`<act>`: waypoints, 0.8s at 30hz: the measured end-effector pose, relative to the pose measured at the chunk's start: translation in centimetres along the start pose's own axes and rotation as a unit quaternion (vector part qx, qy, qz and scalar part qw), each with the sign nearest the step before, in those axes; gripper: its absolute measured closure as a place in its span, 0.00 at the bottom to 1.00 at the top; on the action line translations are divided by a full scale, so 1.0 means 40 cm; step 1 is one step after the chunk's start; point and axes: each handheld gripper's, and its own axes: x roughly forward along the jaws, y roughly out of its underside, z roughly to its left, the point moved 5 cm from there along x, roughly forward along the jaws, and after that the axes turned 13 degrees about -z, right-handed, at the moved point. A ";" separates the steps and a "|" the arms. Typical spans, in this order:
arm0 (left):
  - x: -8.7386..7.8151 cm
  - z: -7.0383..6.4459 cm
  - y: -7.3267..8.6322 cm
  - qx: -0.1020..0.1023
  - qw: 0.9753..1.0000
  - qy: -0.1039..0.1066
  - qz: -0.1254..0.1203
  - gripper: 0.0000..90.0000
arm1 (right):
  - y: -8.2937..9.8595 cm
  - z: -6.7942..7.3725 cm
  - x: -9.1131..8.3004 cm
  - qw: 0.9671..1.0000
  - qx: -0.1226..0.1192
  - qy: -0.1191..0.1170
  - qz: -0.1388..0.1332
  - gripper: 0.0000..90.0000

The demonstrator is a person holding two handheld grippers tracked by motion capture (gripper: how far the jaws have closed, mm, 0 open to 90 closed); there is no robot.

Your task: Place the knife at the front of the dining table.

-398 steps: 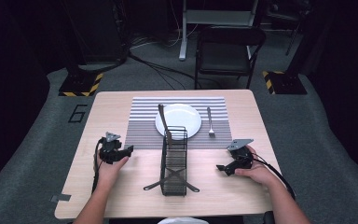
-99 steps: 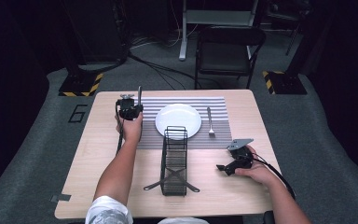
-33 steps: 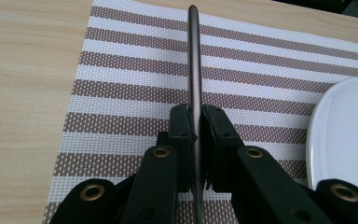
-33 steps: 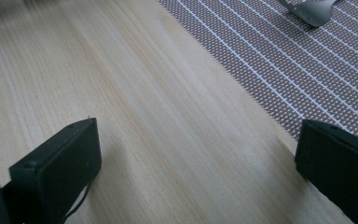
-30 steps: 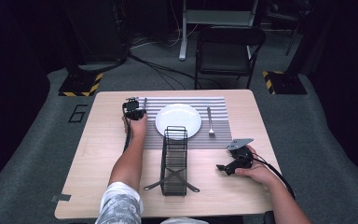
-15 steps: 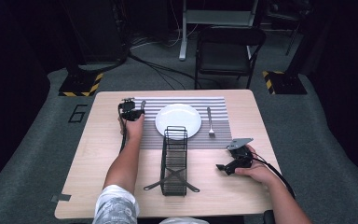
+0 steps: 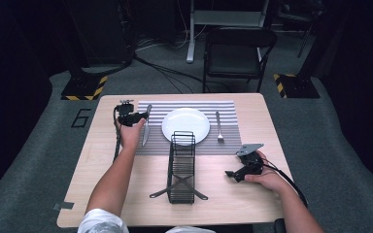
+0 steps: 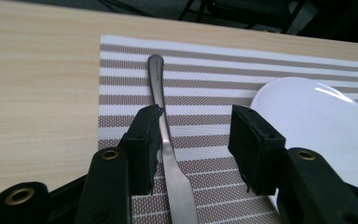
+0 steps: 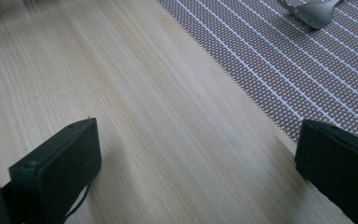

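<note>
A steel knife (image 8: pixel 161 107) lies flat on the striped placemat (image 8: pixel 205 70), left of the white plate (image 8: pixel 317 121). My left gripper (image 8: pixel 196 121) stands open around the knife, whose handle runs close along the left jaw. In the high view the knife (image 7: pixel 145 127) lies beside the left gripper (image 7: pixel 126 118) at the placemat's (image 7: pixel 228 109) left edge. A fork (image 7: pixel 218 127) lies right of the plate (image 7: pixel 185 125). My right gripper (image 7: pixel 243 172) rests open on the bare table near the front right; its own view shows the right gripper (image 9: pixel 198 128) with nothing between its jaws.
A black wire rack (image 7: pixel 181 167) stands in the middle of the table, in front of the plate. The fork's end (image 9: pixel 314 11) and the placemat (image 9: pixel 270 51) lie beyond the right gripper. A chair (image 7: pixel 238 48) stands behind the table.
The knife, carried from the rack in my left gripper, now lies on the placemat left of the plate, and the jaws have opened. The right gripper has not moved.
</note>
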 end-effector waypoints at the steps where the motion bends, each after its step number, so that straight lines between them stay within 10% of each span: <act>1: -0.013 -0.001 -0.010 0.000 1.000 0.003 -0.007 0.58 | 0.000 -0.001 0.000 1.000 -0.002 -0.001 0.000 0.00; 15: -0.164 -0.028 -0.027 0.041 0.997 0.056 -0.020 0.55 | 0.000 -0.001 0.000 1.000 -0.002 0.000 0.000 0.00; 24: -0.246 -0.056 0.026 0.079 0.991 0.107 0.011 0.53 | 0.000 -0.001 0.000 1.000 -0.002 0.000 0.000 0.00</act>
